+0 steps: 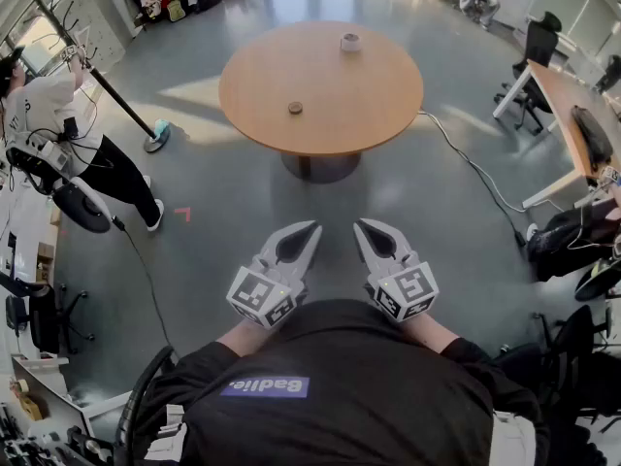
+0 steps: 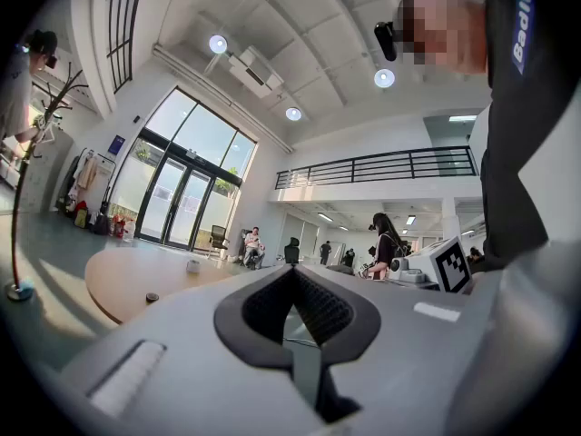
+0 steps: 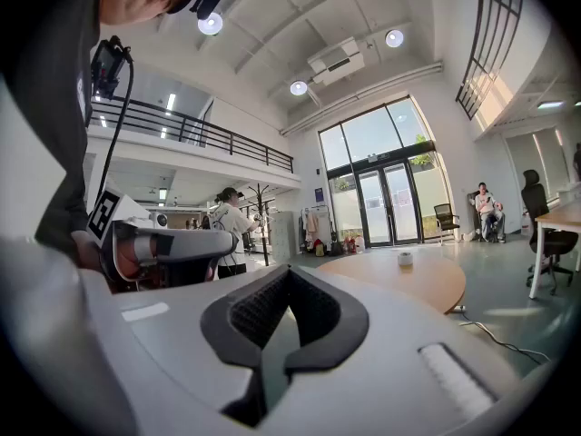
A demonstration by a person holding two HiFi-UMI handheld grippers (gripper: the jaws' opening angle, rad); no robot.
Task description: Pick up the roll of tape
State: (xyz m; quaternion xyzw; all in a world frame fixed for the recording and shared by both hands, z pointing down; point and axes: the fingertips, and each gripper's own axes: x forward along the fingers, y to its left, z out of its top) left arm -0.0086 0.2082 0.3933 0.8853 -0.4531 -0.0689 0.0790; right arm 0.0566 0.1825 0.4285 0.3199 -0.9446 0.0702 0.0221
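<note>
The tape (image 1: 350,42) and a dark thing (image 1: 295,108) on the surface (image 1: 340,95) were too small to tell in detail. The edge cut off the desk (image 1: 553,85) at right.

I see a black top (image 1: 340,396), its sleeves seemingly ending short of the wrists, with a purple patch (image 1: 264,387) lettered white. The left gripper (image 1: 310,229) and right gripper (image 1: 361,225) have pale grey shells, black pads (image 1: 294,246) and black-and-white marker cubes (image 1: 262,297).

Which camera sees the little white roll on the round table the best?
The head view: it looks down on the white roll near the far edge of the round table, so its round top shows. In the right gripper view the roll is small and side-on; in the left gripper view the roll is too.
</note>
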